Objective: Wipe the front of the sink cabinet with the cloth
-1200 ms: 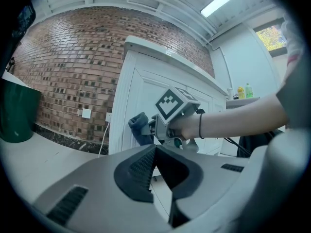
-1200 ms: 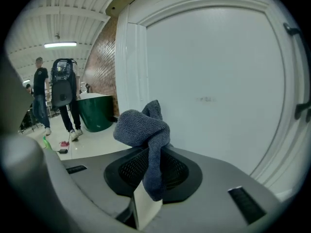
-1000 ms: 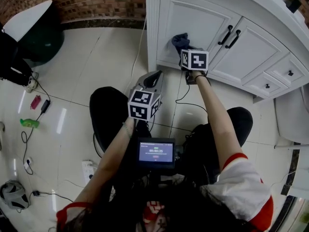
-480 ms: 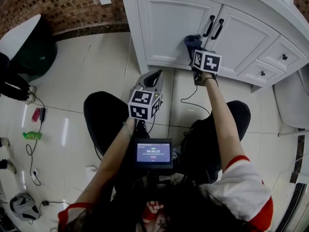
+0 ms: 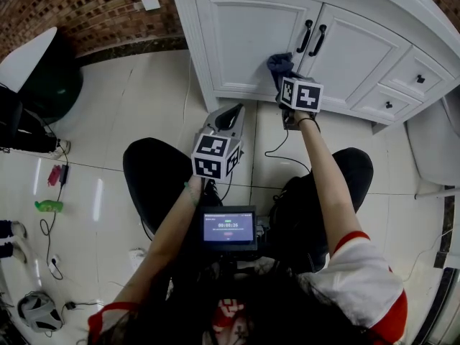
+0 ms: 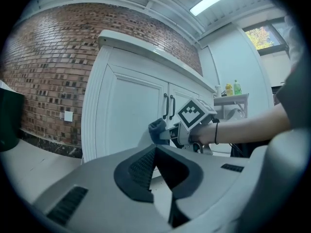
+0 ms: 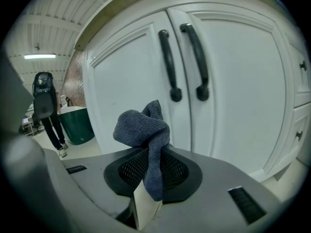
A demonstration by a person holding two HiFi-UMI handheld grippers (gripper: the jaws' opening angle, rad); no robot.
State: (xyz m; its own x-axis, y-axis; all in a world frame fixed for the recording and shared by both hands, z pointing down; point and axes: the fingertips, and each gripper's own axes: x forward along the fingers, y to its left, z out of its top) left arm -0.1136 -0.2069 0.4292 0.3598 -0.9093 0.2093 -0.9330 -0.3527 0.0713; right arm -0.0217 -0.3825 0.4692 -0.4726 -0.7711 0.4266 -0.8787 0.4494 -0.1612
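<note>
The white sink cabinet (image 5: pixel 244 27) has two doors with black handles (image 5: pixel 307 36) at their meeting edge. My right gripper (image 5: pixel 282 77) is shut on a bunched blue-grey cloth (image 5: pixel 279 65), which rests on the lower right part of the left door, below the handles. In the right gripper view the cloth (image 7: pixel 143 130) sticks up from between the jaws (image 7: pixel 150 174) in front of the door (image 7: pixel 121 91). My left gripper (image 5: pixel 228 113) hangs shut and empty over the floor, short of the cabinet. Its own view shows the cloth (image 6: pixel 156 130) against the cabinet (image 6: pixel 121 115).
Drawers (image 5: pixel 417 77) sit at the cabinet's right, with a white fixture (image 5: pixel 431 157) beside them. A dark green tub (image 5: pixel 43 85) stands by the brick wall (image 5: pixel 93 6) at left. Cables, a green bottle (image 5: pixel 47 205) and a power strip (image 5: pixel 136 256) lie on the tiled floor.
My right gripper has carried the cloth to the right across the left door, closer to the handles. The left gripper has stayed where it was.
</note>
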